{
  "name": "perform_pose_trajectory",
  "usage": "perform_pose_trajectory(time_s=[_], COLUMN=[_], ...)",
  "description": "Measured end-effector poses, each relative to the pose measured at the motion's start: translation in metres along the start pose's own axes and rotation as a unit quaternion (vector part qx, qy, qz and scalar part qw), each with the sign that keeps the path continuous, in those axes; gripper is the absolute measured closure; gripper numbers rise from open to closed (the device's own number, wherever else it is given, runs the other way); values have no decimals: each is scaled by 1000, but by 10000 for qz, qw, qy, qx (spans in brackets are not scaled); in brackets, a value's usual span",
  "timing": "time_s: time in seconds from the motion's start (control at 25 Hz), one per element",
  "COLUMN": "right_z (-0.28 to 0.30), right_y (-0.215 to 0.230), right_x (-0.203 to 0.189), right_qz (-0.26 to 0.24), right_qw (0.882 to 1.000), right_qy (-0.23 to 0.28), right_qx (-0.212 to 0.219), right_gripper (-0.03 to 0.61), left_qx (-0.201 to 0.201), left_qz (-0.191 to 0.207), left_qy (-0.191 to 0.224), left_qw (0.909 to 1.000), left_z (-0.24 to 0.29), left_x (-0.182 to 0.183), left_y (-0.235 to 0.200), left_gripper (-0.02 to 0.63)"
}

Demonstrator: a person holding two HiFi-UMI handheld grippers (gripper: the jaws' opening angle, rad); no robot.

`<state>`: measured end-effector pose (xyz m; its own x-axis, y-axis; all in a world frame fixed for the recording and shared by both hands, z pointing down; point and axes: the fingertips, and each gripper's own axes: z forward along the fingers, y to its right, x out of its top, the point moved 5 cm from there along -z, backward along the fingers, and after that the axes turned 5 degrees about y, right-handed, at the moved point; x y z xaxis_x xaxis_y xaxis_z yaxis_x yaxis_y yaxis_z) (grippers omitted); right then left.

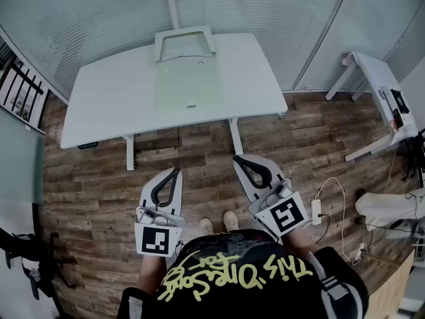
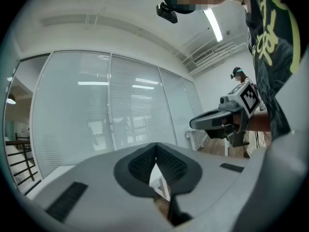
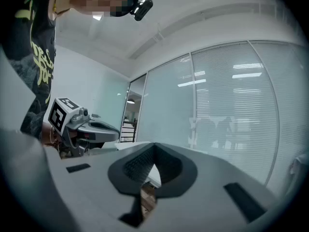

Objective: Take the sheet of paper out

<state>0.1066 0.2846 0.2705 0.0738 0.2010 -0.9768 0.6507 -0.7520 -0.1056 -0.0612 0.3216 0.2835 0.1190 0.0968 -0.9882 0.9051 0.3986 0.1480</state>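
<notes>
Both pairs of fingers (image 2: 137, 166) are pressed shut on nothing. The left gripper (image 1: 176, 171) and right gripper (image 1: 238, 159) hang level at the person's waist, over the wooden floor (image 1: 199, 145). The reach looks not yet begun. Well ahead of the fingertips, the white counter (image 1: 113, 105) bears a pale green sleeve (image 1: 189, 85), where the sheet of paper presumably sits, unseen. Next: step in, open up. A white frame (image 1: 184, 43) stands beyond; nothing blocks the way.

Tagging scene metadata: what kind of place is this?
Most likely an office or lab room: full-height glass partition walls with blinds, a white rectangular desk on white legs, and a brown wood-plank floor.
</notes>
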Motion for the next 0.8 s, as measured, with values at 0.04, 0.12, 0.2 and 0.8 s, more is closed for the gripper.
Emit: perform_pose_trajectory(time_s=[0.04, 0.12, 0.2, 0.8], right_z=[1, 3, 4, 6], right_y=[0, 1, 2, -6], right_x=[0, 0, 0, 6], right_qz=[3, 4, 10, 278], right_qw=[10000, 10000, 10000, 9996], right_qy=[5, 6, 10, 96], right_qx=[0, 4, 9, 58], right_gripper=[572, 572, 572, 571], left_qx=[8, 25, 36, 34], left_qz=[0, -2, -4, -28], left_qy=[-12, -19, 3, -72], left_qw=[10000, 10000, 10000, 10000], left_z=[0, 1, 1, -5], left_x=[-1, -2, -1, 1], left_y=[-1, -4, -5, -15], left_gripper=[607, 607, 607, 607])
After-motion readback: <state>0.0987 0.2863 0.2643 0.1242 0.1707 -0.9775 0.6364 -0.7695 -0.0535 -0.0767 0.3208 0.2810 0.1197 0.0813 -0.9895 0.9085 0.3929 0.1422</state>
